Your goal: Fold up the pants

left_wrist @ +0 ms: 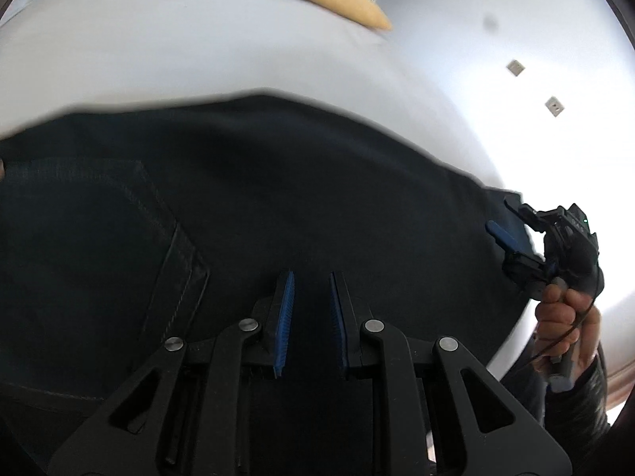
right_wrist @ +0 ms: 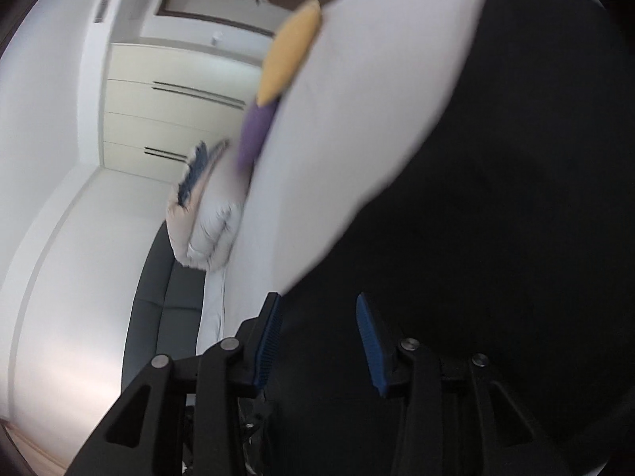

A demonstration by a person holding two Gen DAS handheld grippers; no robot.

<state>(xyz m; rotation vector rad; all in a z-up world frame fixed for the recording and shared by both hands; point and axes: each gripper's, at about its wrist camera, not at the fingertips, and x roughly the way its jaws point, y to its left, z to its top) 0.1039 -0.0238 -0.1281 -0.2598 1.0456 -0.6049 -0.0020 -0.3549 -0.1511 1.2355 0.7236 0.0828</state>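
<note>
Pants: dark, spread on white bed | my left gripper: narrow gap, nothing pinched | my right gripper: partly open, empty

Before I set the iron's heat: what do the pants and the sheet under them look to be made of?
The pants look like dark denim, matte: a stitched patch pocket with pale double seams and a faint weave show. The sheet looks like smooth pale woven cloth, perhaps cotton; the fibre cannot be told from here.

Left gripper pads narrowly parted, right gripper jaws apart, hand round its handle
</note>
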